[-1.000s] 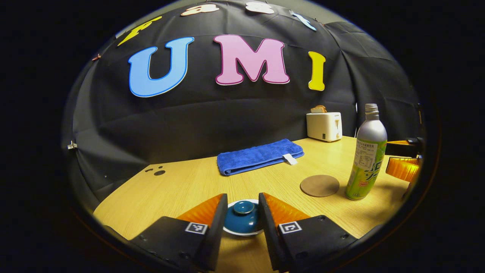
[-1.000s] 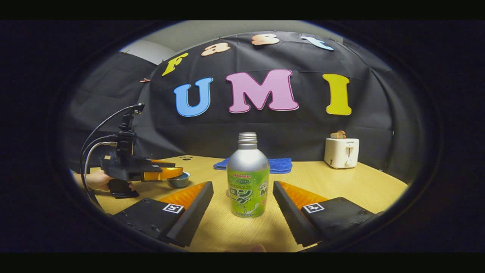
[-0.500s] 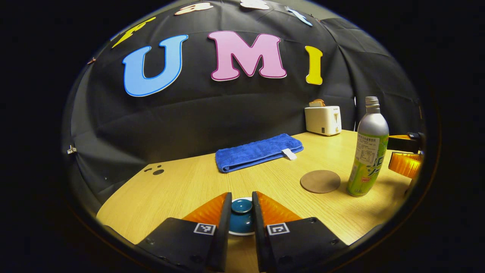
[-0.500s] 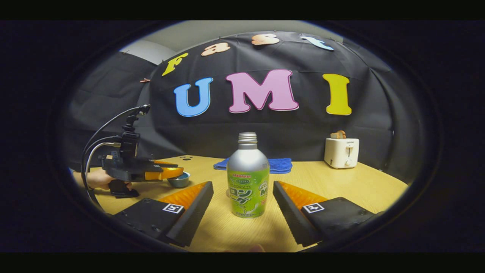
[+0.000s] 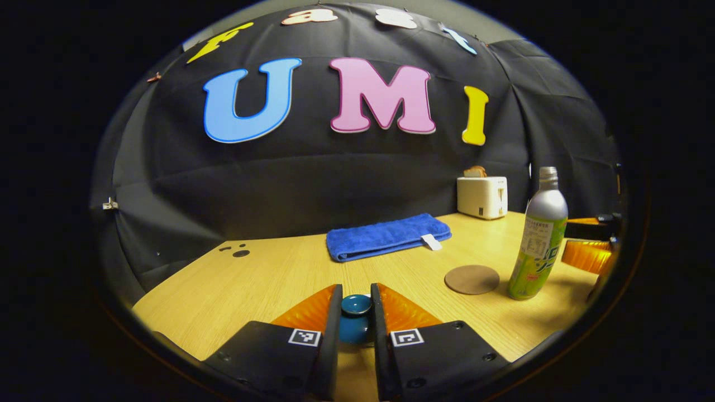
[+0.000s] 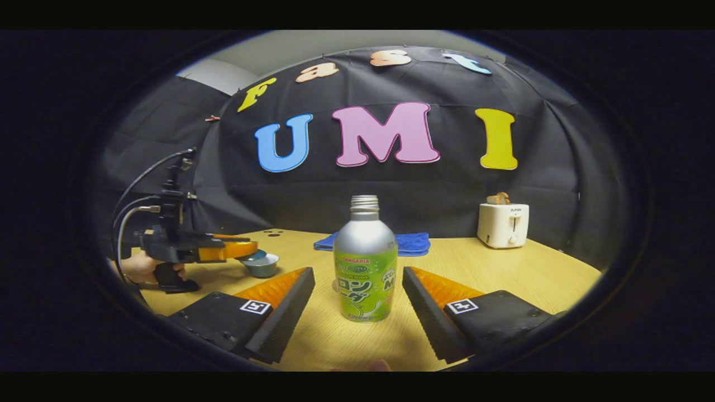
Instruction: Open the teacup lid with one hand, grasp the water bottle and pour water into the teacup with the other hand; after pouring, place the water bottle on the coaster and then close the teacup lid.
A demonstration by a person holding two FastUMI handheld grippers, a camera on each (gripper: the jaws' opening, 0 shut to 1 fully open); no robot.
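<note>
Lifting lid: the left gripper (image 5: 356,312) is clenched on the knob of the teacup lid (image 5: 355,318), both fingers pressed on it; a second ago the fingers stood wide apart around the lid, and half a second ago they had closed on it while it still sat on the cup's white rim; that rim has now gone from between the fingers in the left gripper view
Seen from the side: in the right gripper view the lid (image 6: 252,256) hangs tilted at the left gripper (image 6: 246,250), raised just off the teacup (image 6: 262,265), where earlier it sat low on the cup; a hand (image 6: 139,268) holds that gripper's handle
Teacup lid: dark teal, glossy, domed, with a round knob on top
Teacup: small grey-blue bowl with a pale rim, standing open on the table (image 6: 514,268)
Right gripper (image 6: 357,296): unchanged; fingers spread wide on either side of the water bottle (image 6: 365,268), touching nothing
Water bottle: upright on the table, silver shoulder and threaded neck, green label; beside the coaster (image 5: 472,279) in the left gripper view
Coaster: round, brown, flat, bare
</note>
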